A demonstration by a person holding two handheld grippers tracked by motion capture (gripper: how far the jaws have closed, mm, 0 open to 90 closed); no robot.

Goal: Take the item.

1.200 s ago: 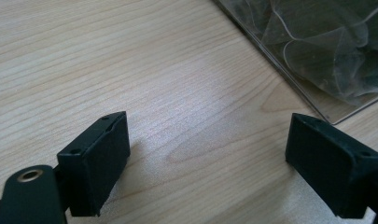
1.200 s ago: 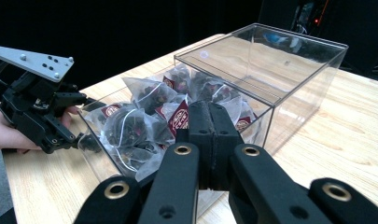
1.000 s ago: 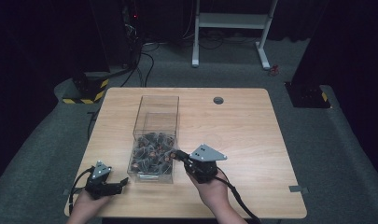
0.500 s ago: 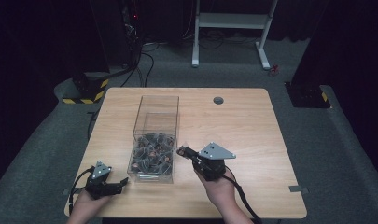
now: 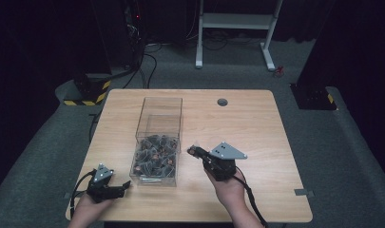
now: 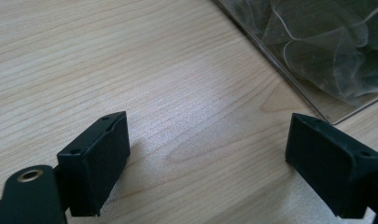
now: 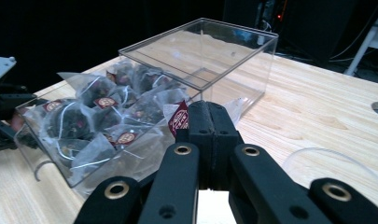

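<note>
A clear plastic box (image 5: pixel 162 99) stands on the wooden table (image 5: pixel 256 123), its near half heaped with pyramid tea bags (image 5: pixel 154 154). My right gripper (image 5: pixel 194 151) hovers just right of the box and points at it. In the right gripper view its jaws (image 7: pixel 210 116) are pressed together on a tea bag, whose red tag (image 7: pixel 179 119) sticks out at the left. My left gripper (image 5: pixel 123 186) rests on the table by the box's near left corner. Its jaws stand wide apart over bare wood (image 6: pixel 207 140), with the box corner (image 6: pixel 317 56) ahead.
A round cable hole (image 5: pixel 222 101) sits in the table's far side. The far half of the box (image 7: pixel 210 51) holds nothing. Bare wood lies to the right of my right hand (image 5: pixel 275 156). A white frame (image 5: pixel 237 21) and cables stand on the dark floor beyond.
My right gripper has drawn back to the right, away from the box side, with the tea bag in its jaws. The left gripper has stayed where it was.
</note>
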